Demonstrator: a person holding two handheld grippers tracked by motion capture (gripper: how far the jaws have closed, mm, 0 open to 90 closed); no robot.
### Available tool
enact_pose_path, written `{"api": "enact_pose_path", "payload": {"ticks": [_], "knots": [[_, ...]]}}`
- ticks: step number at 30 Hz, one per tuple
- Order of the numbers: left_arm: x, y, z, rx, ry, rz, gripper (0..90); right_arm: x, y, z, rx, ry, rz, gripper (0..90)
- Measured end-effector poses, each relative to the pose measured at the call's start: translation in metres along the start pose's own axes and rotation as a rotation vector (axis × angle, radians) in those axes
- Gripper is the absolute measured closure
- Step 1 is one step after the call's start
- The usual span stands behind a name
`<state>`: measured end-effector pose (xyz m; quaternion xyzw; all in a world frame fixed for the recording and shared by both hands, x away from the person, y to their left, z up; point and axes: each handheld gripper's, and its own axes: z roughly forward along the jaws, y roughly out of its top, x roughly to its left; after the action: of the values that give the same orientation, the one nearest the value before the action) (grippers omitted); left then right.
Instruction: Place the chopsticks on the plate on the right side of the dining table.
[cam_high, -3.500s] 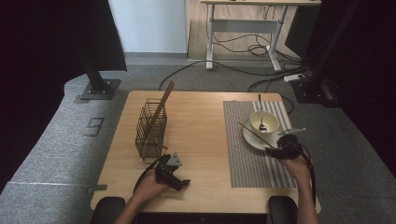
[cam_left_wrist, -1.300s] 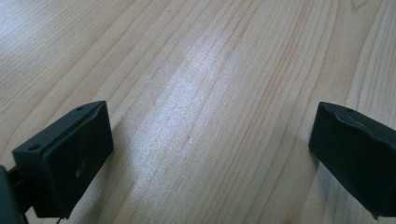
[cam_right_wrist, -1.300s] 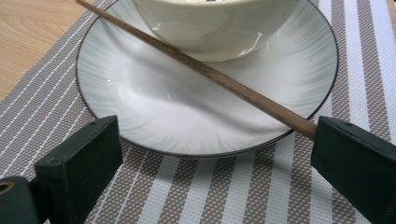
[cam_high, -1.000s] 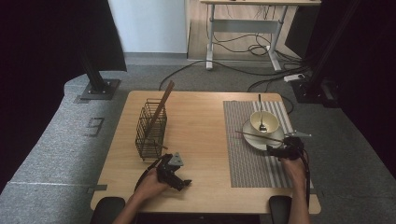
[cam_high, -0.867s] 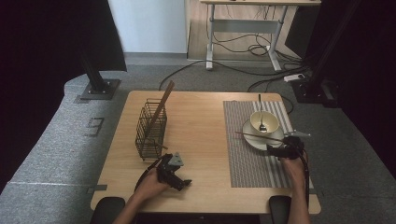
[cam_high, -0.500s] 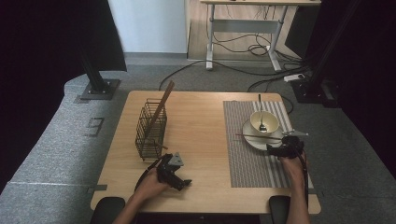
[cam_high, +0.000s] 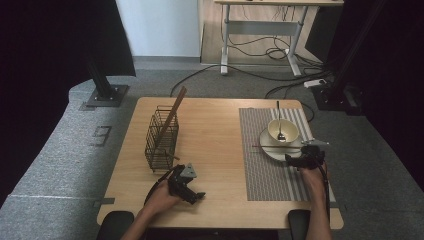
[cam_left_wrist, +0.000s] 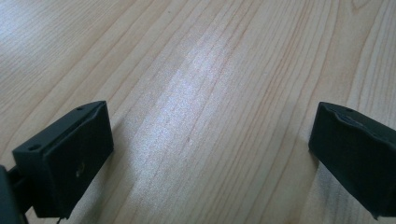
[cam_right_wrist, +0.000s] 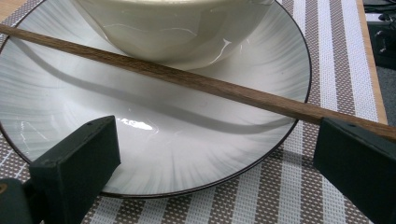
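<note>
A brown chopstick (cam_high: 275, 146) (cam_right_wrist: 196, 84) lies level across the white plate (cam_high: 270, 150) (cam_right_wrist: 154, 158), just in front of the cream bowl (cam_high: 284, 131) (cam_right_wrist: 177, 28) that holds a spoon (cam_high: 280, 127). My right gripper (cam_high: 294, 160) (cam_right_wrist: 215, 135) is open at the plate's near right rim, its jaws low on either side of the plate and the chopstick's thick end passing just above the right jaw. A second chopstick (cam_high: 172, 116) leans in the black wire basket (cam_high: 161, 140). My left gripper (cam_high: 195, 195) (cam_left_wrist: 210, 121) rests open over bare wood (cam_left_wrist: 210, 56), holding nothing.
Plate and bowl stand on a striped placemat (cam_high: 270, 175) (cam_right_wrist: 327, 46) on the right half of the wooden table (cam_high: 215, 135). The basket stands on the left half. Beyond the table lie grey floor, cables and a desk frame (cam_high: 260, 30).
My right gripper has edged slightly left and toward the near edge, beside the plate. The chopstick stays across the plate. The left gripper has not moved.
</note>
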<state>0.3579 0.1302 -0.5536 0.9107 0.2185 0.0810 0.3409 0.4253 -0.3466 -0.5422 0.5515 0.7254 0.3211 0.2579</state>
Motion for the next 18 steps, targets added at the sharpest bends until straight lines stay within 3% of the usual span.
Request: {"api": "enact_pose_path", "payload": {"ticks": [18], "knots": [[0.0001,0.0000,0.0000,0.000,0.000,0.000,0.0,-0.0012,0.0000,-0.0062,-0.022,0.013,0.031,0.0]]}}
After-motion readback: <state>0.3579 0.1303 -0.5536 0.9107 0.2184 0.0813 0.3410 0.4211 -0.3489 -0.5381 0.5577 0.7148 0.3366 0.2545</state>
